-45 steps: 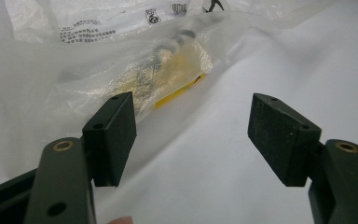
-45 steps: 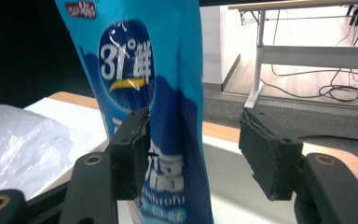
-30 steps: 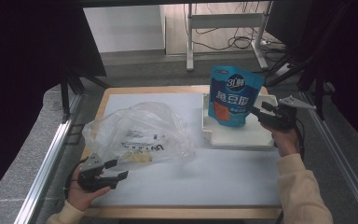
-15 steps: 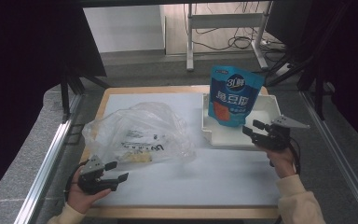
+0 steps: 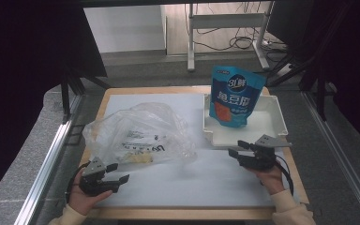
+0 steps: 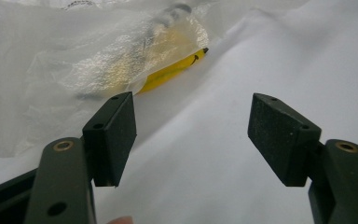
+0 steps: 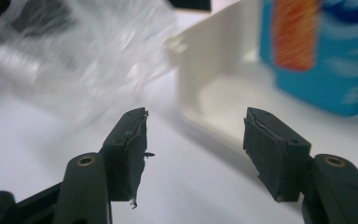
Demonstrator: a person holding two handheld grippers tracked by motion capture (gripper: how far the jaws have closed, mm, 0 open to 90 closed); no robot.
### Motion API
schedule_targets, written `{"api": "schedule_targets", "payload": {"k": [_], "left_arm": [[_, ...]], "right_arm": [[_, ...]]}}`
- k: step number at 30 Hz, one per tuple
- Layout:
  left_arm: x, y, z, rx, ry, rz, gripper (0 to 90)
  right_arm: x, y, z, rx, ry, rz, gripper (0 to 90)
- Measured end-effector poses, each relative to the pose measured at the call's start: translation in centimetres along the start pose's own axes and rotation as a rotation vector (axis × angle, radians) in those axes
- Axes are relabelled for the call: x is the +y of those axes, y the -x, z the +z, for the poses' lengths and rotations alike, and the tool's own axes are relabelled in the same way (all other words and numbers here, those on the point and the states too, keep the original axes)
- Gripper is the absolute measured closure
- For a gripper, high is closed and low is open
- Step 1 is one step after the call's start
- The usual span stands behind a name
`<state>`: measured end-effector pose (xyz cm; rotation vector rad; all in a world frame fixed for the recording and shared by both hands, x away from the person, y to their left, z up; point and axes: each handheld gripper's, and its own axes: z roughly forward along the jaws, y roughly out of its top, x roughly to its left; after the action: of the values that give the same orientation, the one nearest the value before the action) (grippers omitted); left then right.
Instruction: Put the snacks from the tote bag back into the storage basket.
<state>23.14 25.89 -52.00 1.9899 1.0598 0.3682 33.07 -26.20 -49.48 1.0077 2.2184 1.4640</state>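
- Landmark: the white tray [image 5: 276, 123], set on the table [image 5: 197, 187] at its far right.
- Right gripper [image 5: 236, 149]: sits just in front of the tray's near-left corner, jaws spread with nothing between them. In the right gripper view [image 7: 193, 140] the tray wall and the pouch lie ahead of the jaws.
- Left gripper [image 5: 117, 172]: well to the left of the tray and nearer the person, jaws spread and empty. In the left gripper view [image 6: 193, 128] it points at the near edge of the plastic bag.
- Plastic bag [image 5: 138, 133]: lies just left of the tray, crumpled and clear with dark print on it. A yellow banana [image 6: 172, 71] shows at its near edge, part under the film, its tip poking out.
- Blue pouch [image 5: 234, 96]: stands upright in the tray against the far wall; blue with white lettering and an orange panel.
- Risk, thin film: the bag is likely slack and slippery. A pinch on one layer may lift the film alone and let the banana slide out.
- Risk, tray contact: the right gripper is close to the tray corner. A careless forward move could push the tray and topple the pouch.
- Risk, fruit: closing on the banana through the film could bruise it.
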Motion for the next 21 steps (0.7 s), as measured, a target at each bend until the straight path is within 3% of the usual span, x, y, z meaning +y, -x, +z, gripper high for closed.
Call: {"api": "schedule_targets", "payload": {"k": [6,9,16,21], "left_arm": [[-0.1,0.0,0.2,0.0,-0.008,-0.004,32.3],[-0.2,0.0,0.2,0.0,-0.008,-0.006,32.3],[-0.3,-0.2,0.2,0.003,-0.008,-0.014,32.3],[-0.3,-0.2,0.3,0.004,-0.012,-0.016,32.2]], "right_arm": [[-0.9,-2.1,1.4,0.052,-0.042,-0.01,39.2],[-1.2,-2.7,1.9,0.055,-0.063,-0.029,38.8],[-1.5,-2.3,2.1,0.031,-0.063,-0.006,38.5],[-1.5,-2.3,2.0,0.025,-0.061,-0.018,38.4]]}}
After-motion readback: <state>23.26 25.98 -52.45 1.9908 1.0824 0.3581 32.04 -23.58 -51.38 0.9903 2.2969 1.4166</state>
